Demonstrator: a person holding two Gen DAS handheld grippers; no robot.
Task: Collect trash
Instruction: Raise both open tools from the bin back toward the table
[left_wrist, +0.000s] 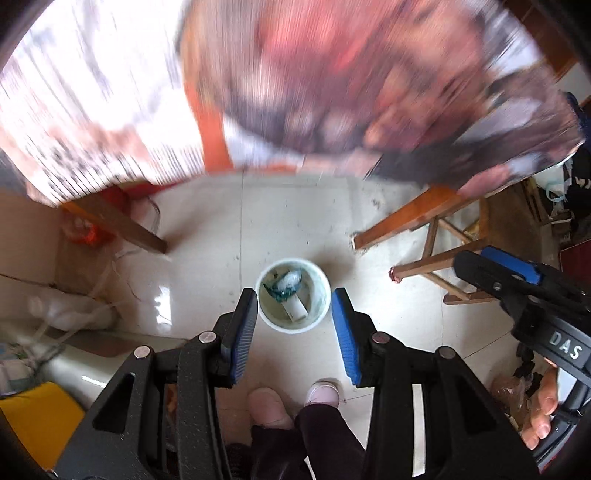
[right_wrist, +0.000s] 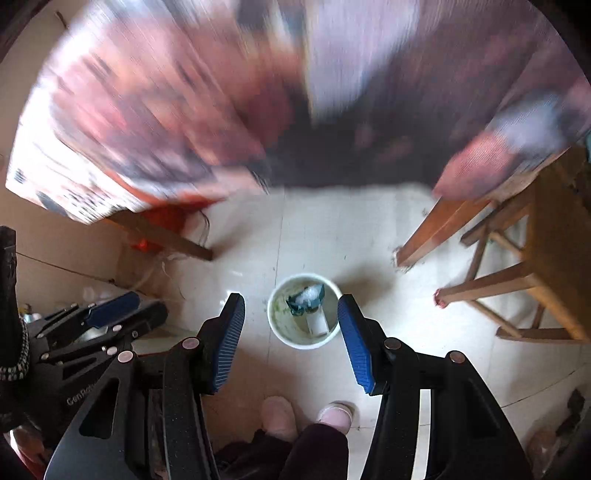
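The left black two-finger gripper with blue ribbed pads (left_wrist: 293, 334) fills the lower frame, jaws apart and holding nothing; the right black gripper with blue pads (right_wrist: 291, 341) likewise gapes empty. A blurred patterned tablecloth (left_wrist: 332, 92) spans the top. At centre, on pale floor tiles (left_wrist: 295, 221), stands a white round bucket (left_wrist: 264, 317) with crumpled teal-and-white trash (left_wrist: 288, 282) inside. Two pink slippers (left_wrist: 323, 393) show below.

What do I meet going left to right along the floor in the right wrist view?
Left gripper → dark table leg → white bucket holding trash → orange table leg → wooden stool.
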